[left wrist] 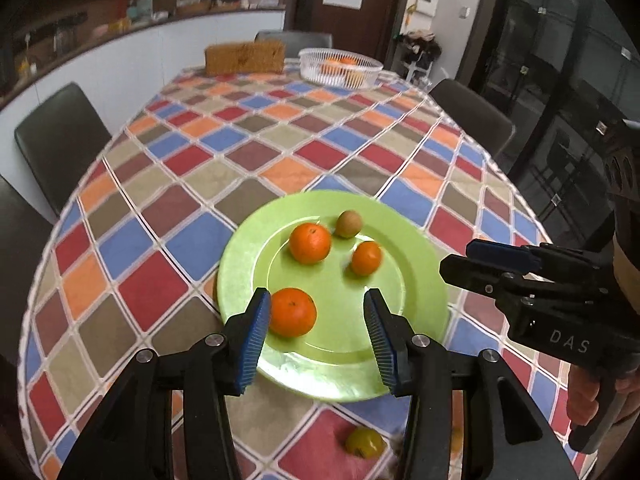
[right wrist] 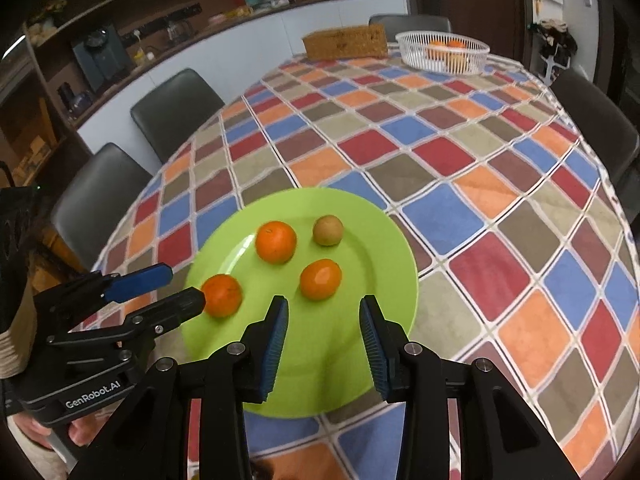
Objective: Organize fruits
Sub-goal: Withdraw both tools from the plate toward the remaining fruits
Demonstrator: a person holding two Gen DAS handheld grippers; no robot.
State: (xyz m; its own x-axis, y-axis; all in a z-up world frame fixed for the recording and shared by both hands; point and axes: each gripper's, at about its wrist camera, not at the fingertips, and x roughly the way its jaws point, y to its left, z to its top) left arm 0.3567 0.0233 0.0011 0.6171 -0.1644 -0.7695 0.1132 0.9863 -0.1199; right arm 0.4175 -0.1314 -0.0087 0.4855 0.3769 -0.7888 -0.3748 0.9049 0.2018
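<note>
- Left gripper: jaws wide apart, holding nothing, above near edge of green plate; nearest orange just inside left pad, likely next pick.
- Right gripper: jaws wide, holding nothing, over plate's near side, aimed toward small orange.
- On plate beyond: another orange, brownish fruit.
- Far past plate: white basket with oranges, probably the destination.

A long table is wearing a cloth of red, blue, orange and tan diamonds. A green plate is sitting at its near end. At the far end, 1 woven box and 1 white basket are standing side by side. A yellowish fruit is lying just nearer than the plate.
</note>
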